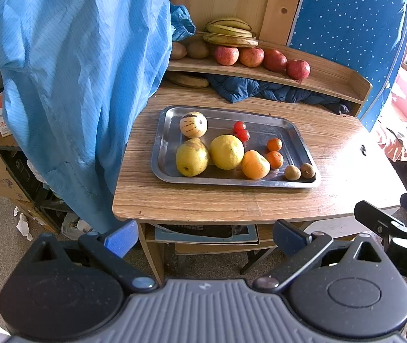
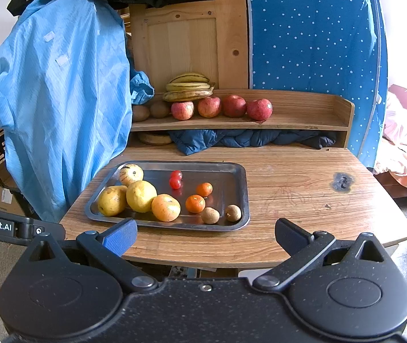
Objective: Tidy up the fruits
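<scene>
While the fruits sit grouped in the steel tray (image 2: 240, 188) on the wooden table (image 2: 303, 200), both the left gripper (image 1: 206, 238) and right gripper (image 2: 206, 235) hover level before the table's near edge, jaws spread wide, empty.

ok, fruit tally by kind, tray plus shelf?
Tray:
striped melon: 1
pear: 1
yellow citrus: 1
orange: 1
mandarins: 2
cherry tomatoes: 2
small brown fruits: 2
Shelf:
apples: 4
kiwis: 2
banana bunch: 1
Total: 17
</scene>
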`<state>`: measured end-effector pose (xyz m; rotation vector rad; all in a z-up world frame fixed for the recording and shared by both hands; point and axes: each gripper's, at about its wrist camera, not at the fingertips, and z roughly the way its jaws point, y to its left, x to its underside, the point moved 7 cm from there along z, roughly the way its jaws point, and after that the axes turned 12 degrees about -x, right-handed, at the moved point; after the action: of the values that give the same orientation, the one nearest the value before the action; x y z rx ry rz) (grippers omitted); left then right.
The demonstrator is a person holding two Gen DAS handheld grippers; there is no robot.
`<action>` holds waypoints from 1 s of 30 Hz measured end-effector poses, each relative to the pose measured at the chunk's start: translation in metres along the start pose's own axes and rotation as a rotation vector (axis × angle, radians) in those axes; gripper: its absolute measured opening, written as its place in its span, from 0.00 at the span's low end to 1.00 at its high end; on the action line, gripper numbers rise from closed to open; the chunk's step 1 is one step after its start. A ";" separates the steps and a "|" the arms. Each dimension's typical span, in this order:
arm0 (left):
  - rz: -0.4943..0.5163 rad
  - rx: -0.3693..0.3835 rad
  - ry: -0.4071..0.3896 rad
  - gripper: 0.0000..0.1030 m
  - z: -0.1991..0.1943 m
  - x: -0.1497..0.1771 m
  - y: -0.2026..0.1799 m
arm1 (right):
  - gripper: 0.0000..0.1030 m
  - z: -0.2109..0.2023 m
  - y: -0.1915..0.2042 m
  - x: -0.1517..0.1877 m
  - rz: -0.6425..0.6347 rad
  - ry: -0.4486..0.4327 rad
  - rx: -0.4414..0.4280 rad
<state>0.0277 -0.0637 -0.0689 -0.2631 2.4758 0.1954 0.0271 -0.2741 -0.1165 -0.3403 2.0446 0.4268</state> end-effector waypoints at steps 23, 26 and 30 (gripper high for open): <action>0.000 -0.076 0.022 0.99 0.000 0.000 0.003 | 0.99 0.001 0.003 -0.001 -0.010 -0.001 -0.026; 0.002 -0.075 0.024 0.99 0.001 0.000 0.003 | 0.99 0.002 0.002 -0.002 -0.007 0.002 -0.028; -0.003 -0.074 0.040 0.99 0.003 0.001 0.003 | 0.99 0.002 0.003 -0.001 -0.008 0.006 -0.035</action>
<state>0.0282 -0.0605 -0.0717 -0.3047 2.5111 0.2832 0.0287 -0.2706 -0.1160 -0.3713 2.0428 0.4571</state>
